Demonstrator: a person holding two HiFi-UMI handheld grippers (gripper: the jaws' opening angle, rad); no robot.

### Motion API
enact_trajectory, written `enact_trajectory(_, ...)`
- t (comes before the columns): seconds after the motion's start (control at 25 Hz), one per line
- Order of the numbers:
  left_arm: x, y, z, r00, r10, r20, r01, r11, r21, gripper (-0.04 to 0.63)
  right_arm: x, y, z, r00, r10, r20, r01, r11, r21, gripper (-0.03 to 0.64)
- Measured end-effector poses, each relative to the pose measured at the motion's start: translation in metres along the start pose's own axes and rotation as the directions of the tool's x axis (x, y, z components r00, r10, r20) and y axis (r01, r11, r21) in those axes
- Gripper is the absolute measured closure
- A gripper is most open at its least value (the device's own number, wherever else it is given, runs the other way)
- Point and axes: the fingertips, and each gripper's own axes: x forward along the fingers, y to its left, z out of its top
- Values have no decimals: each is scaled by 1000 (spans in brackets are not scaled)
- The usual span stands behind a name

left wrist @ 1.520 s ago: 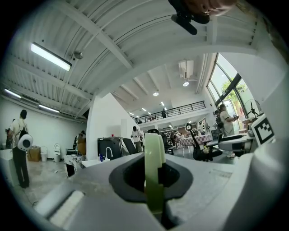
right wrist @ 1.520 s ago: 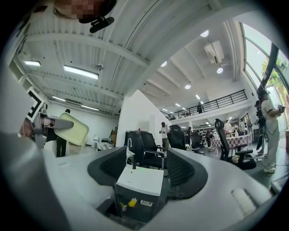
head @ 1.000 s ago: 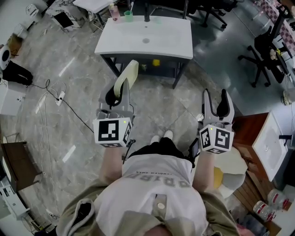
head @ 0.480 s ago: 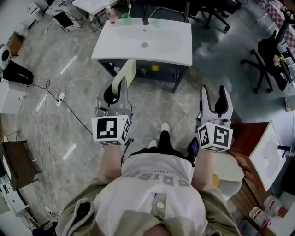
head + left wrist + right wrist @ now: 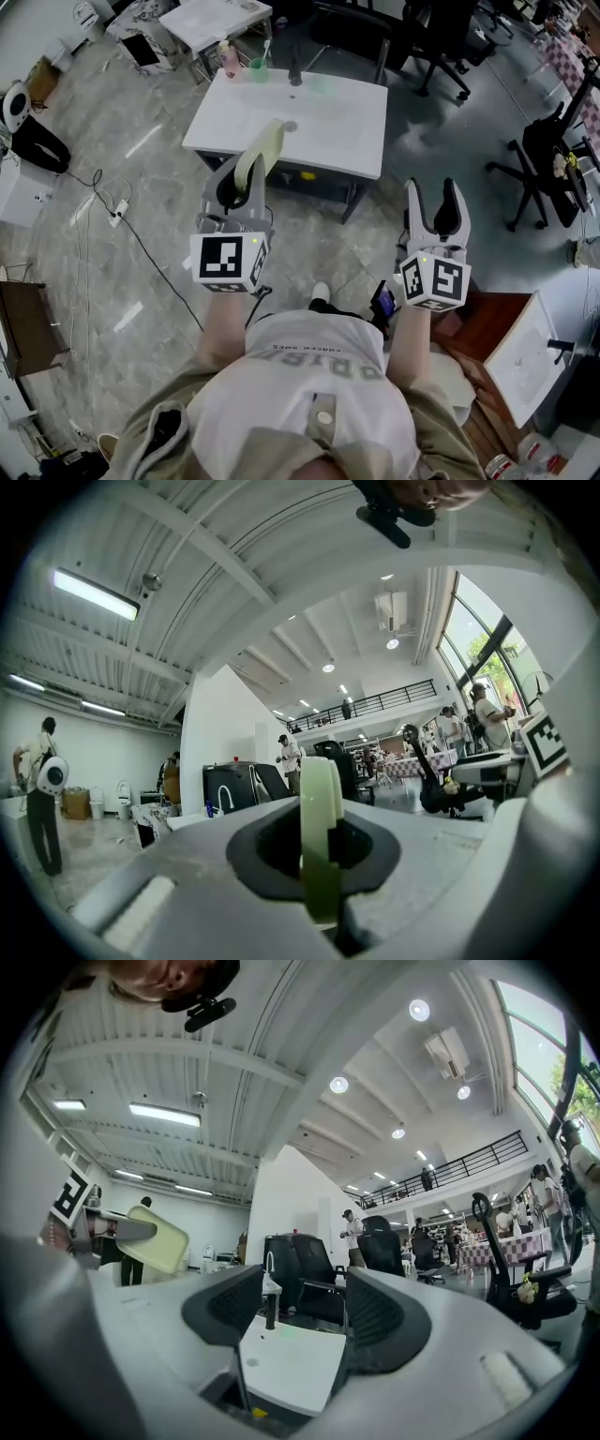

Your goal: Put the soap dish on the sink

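Note:
A pale yellow-green soap dish [image 5: 262, 147] stands on edge in my left gripper [image 5: 242, 174], which is shut on its lower rim. In the left gripper view the soap dish [image 5: 319, 827] shows edge-on between the closed jaws. Its upper end overlaps the front edge of the white sink [image 5: 323, 117] in the head view; the dish hangs in the air short of it. My right gripper [image 5: 434, 194] is open and empty, off the sink's front right corner. In the right gripper view the sink [image 5: 286, 1363] and its dark faucet [image 5: 270, 1305] lie between the open jaws [image 5: 305, 1321], with the soap dish [image 5: 155, 1237] at the left.
A pink bottle [image 5: 228, 58], a green cup [image 5: 258, 64] and a dark faucet [image 5: 295, 71] stand along the sink's back edge. Office chairs [image 5: 548, 159] are behind and to the right. A cable [image 5: 141, 225] runs over the floor at the left. A second white basin [image 5: 525, 347] sits at the lower right.
Both grippers have moved forward toward the sink with the person walking. The soap dish stays in the left gripper and now overlaps the sink's front edge in the head view.

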Motion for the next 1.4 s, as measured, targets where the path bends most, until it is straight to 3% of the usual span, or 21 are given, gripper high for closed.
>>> enact_trajectory(0.36, 38, -18, 6, 1000, 13, 9, -13, 1000, 8, 581, 29, -26, -3, 999, 48, 4, -48, 999, 5, 350)
enact_trajectory(0.72, 58, -31, -32, 996, -12, -91, 13, 1000, 1, 581, 41, -32, -40, 995, 70, -70, -67, 997, 50, 350)
enact_trajectory(1.08, 78, -31, -65, 985, -54, -166, 54, 999, -5, 581, 54, -36, -77, 988, 47, -144, -35, 996, 85, 350)
enact_trajectory(1.4, 122, -7, -64, 987, -88, -135, 86, 996, -18, 582, 91, -33, -76, 989, 10, -144, -1, 998, 63, 350)
